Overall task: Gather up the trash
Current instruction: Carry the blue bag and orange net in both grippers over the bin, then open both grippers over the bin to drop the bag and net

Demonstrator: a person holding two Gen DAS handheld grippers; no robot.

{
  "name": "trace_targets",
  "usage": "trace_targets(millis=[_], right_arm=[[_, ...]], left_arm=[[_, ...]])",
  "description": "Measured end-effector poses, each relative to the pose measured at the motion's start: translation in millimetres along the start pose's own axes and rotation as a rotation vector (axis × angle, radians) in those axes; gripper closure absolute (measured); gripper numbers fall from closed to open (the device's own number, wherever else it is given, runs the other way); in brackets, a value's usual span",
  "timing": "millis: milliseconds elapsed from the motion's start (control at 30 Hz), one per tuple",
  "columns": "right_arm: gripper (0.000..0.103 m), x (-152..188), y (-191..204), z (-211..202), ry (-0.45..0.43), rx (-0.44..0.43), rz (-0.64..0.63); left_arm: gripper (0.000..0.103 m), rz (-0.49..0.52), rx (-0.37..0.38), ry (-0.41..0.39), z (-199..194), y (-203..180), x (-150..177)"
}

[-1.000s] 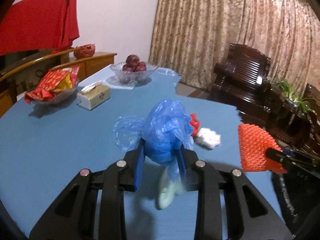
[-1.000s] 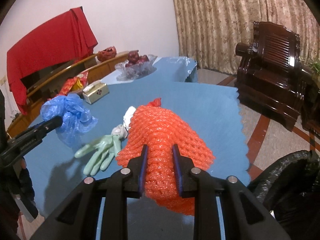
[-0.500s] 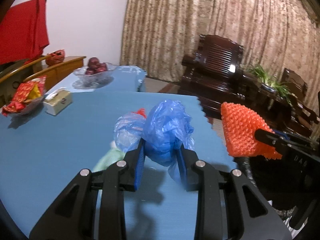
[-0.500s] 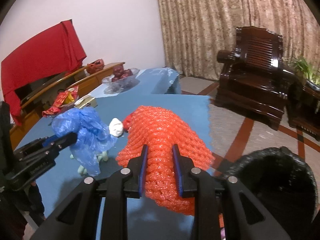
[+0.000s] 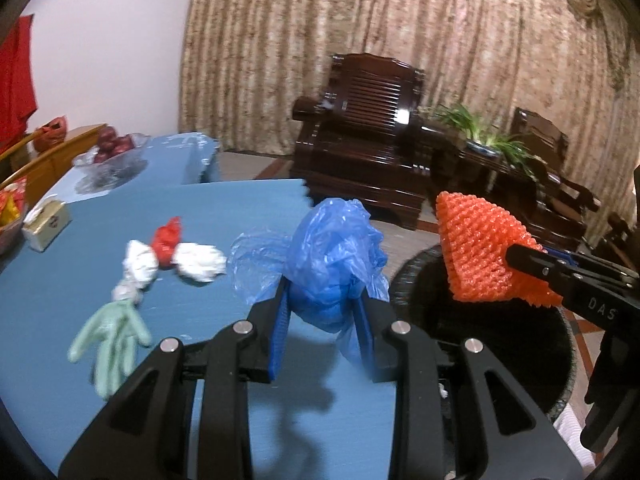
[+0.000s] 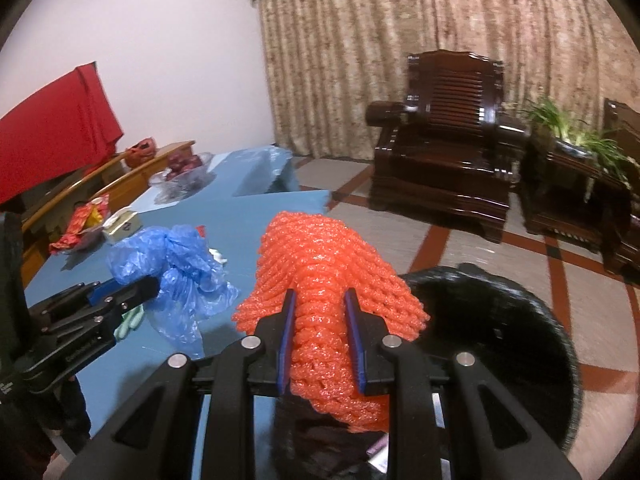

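My left gripper [image 5: 323, 312] is shut on a crumpled blue plastic bag [image 5: 336, 252] and holds it above the blue table's right edge; the bag also shows in the right wrist view [image 6: 172, 264]. My right gripper [image 6: 320, 334] is shut on an orange foam net [image 6: 320, 276], held over the black bin [image 6: 500, 320]. In the left wrist view the net [image 5: 480, 252] hangs over the bin [image 5: 424, 300]. On the table lie a pale green glove [image 5: 112, 336], white crumpled paper [image 5: 198, 262] and a red scrap [image 5: 168, 236].
A tissue box [image 5: 46, 220], a glass fruit bowl [image 5: 112, 156] and a snack dish [image 6: 82, 226] stand at the table's far side. Dark wooden armchairs [image 6: 444, 160] and a plant [image 5: 476, 128] stand by the curtain. The bin is on the floor beside the table.
Both grippers have swung right with their loads, from over the table toward the bin. The orange net is now above the bin's opening. The glove and paper stay on the table.
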State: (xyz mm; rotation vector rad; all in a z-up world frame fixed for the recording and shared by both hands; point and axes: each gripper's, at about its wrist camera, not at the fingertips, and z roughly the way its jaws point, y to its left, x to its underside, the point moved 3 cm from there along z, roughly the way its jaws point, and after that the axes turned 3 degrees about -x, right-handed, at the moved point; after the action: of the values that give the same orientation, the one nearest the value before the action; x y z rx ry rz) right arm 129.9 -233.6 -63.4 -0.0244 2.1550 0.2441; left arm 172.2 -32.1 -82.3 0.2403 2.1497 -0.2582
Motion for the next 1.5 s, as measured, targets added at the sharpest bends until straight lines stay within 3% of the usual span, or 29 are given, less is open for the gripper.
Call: trace_targets(millis=[600,1100,1167,1300,1400,1467,1500], right_arm=[[0.079,29.8,-99.7,-37.7,0.013,0.197,0.109],[0.073,52.5,-134.5,-7.5,0.082,0.247,0.151],[0.066,56.2,-134.5,-6.1,0.088,0.255,0.149],[0.053,62.1,-136.3,-5.7,0.100,0.263,0.149],[0.040,64.5,-136.6,-7.3,0.096,0.272,0.150],[0.017,65.0,-134.1,-9.2,0.086,0.282,0.150],[0.014,64.7,-131.7,-11.1,0.078,0.281,0.146]], left_arm=[[0.074,0.106,0.175,0.051,48.7,-108.3,17.3],[0.071,0.142,0.226,0.096,90.3,-141.9,25.9],[0.066,0.137,0.228,0.098,92.4,-143.0,24.7],[0.044,0.136,0.239,0.100,91.6,-142.3,24.7],[0.036,0.131,0.235,0.098,88.5,-138.8,23.0],[0.032,0.125,0.221,0.089,84.7,-132.3,20.7],[0.027,0.124,0.214,0.085,83.2,-129.2,19.8]])
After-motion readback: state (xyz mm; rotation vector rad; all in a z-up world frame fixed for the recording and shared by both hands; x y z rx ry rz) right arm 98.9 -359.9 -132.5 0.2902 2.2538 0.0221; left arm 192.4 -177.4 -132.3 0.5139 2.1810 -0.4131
